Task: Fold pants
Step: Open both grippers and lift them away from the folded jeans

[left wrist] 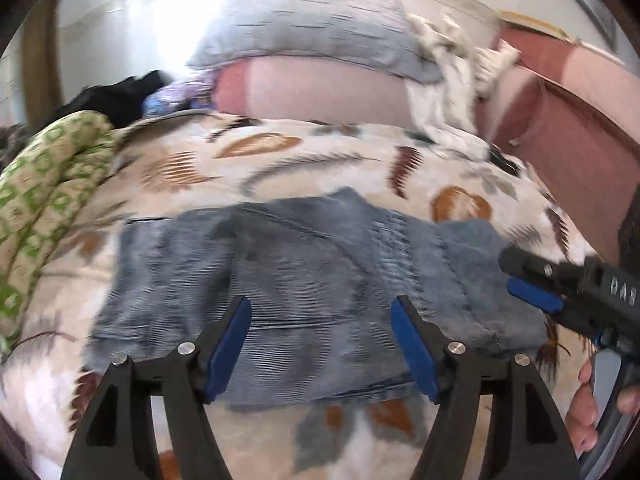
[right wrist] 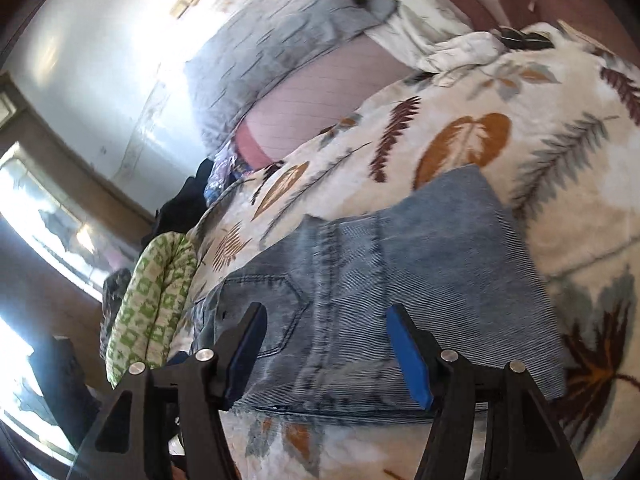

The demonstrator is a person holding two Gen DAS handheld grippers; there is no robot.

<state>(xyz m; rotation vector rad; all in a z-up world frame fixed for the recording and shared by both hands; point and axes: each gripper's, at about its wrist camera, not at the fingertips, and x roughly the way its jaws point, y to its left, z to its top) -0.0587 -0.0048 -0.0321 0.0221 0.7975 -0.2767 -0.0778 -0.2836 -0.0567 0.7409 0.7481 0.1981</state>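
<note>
Folded light-blue denim pants point(left wrist: 304, 288) lie flat on a cream blanket with a feather print point(left wrist: 280, 164). My left gripper point(left wrist: 320, 344) is open and empty, held just above the near edge of the pants. My right gripper point(right wrist: 326, 352) is open and empty over the pants point(right wrist: 400, 280), near the back pocket point(right wrist: 276, 312). In the left wrist view the right gripper point(left wrist: 532, 286) shows at the right edge of the pants, one blue pad visible, with the person's fingers behind it.
A green patterned cloth point(left wrist: 44, 204) is bunched at the left. A grey pillow point(left wrist: 316, 28) and a white crumpled cloth point(left wrist: 444, 92) lie at the back. Dark clothes point(left wrist: 120, 96) sit at the back left. A pink headboard point(left wrist: 560, 120) runs along the right.
</note>
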